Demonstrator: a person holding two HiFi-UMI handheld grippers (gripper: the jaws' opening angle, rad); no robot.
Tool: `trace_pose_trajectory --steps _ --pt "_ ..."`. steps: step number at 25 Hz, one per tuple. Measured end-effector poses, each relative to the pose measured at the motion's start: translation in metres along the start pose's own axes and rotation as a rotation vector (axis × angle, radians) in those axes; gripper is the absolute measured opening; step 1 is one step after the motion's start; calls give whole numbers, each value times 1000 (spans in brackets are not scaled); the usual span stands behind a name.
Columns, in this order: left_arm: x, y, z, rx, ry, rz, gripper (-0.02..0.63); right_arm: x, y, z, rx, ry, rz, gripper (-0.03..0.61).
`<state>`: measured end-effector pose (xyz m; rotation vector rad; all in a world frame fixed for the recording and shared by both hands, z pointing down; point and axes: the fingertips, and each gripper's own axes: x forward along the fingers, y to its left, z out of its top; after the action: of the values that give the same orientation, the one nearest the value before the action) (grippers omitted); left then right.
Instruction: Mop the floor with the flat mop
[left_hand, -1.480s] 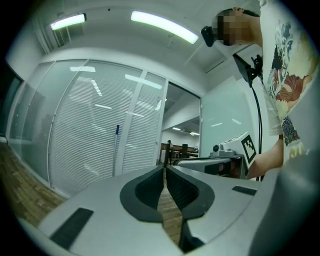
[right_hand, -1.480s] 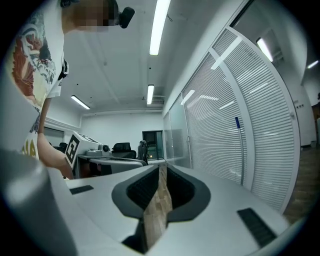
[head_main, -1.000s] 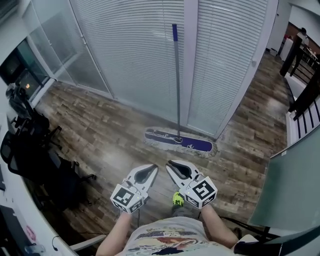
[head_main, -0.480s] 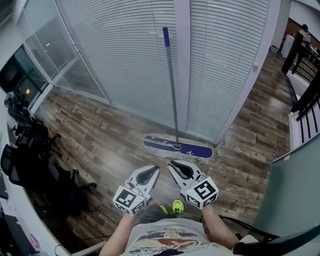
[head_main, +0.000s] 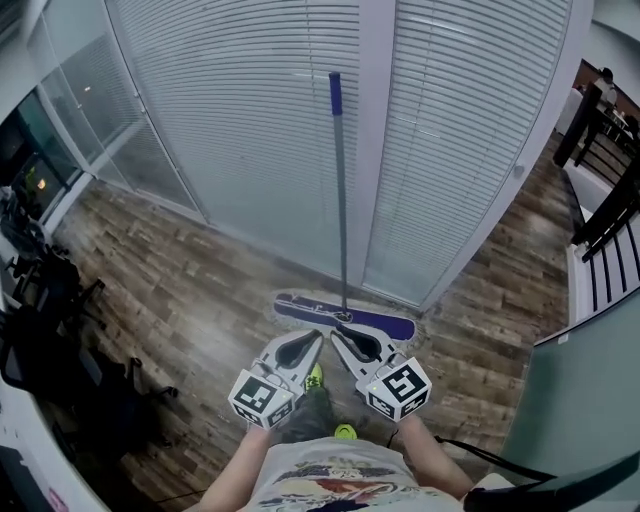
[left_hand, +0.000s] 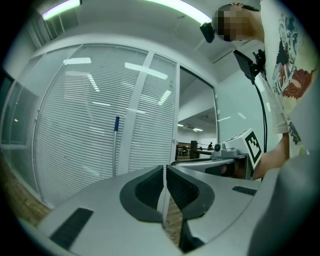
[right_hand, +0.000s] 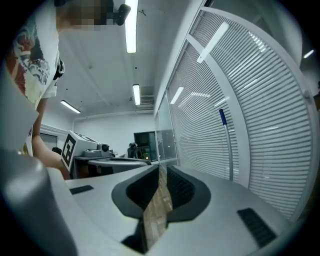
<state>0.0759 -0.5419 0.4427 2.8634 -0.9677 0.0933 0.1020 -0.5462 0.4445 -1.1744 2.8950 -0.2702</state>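
Across the last second the whole view was carried forward. The blue, white-fringed flat mop head (head_main: 345, 317), which had lain well apart from the grippers, was brought to just beyond their tips, and the slatted white blinds (head_main: 230, 110) came to fill more of the head view. Neither gripper was opened in that time. The left gripper (head_main: 317, 339) was kept clenched on nothing, its dark ribbed pads (left_hand: 147, 187) met along a thin seam. The right gripper (head_main: 337, 338) was likewise closed and empty, with only a sliver of floor seen past its pads (right_hand: 182, 190). From this it was judged that the approach was nearly finished and the mopping itself not yet begun (the mop had not been touched).

The mop was found standing on the brown wood-grain plank floor (head_main: 170, 270). Its head lay flat on the boards, and its slim grey metal handle (head_main: 341, 200) was leaned upright against the white pillar (head_main: 375, 130) between the blinds, with a blue grip sleeve (head_main: 335, 92) at the top. The handle would be expected to be smooth, round and thin, so a firm closing on it would be called for. The gripper shells were moulded in pale grey matt plastic, each fitted with a white cube with black square markers (head_main: 262, 397). Bright yellow-green shoes (head_main: 343, 432) were glimpsed below.
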Motion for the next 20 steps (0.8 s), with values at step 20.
trace_pose_trajectory --steps 20 --pt "162 248 62 98 -27 -166 25 228 -192 82 -112 1 -198 44"
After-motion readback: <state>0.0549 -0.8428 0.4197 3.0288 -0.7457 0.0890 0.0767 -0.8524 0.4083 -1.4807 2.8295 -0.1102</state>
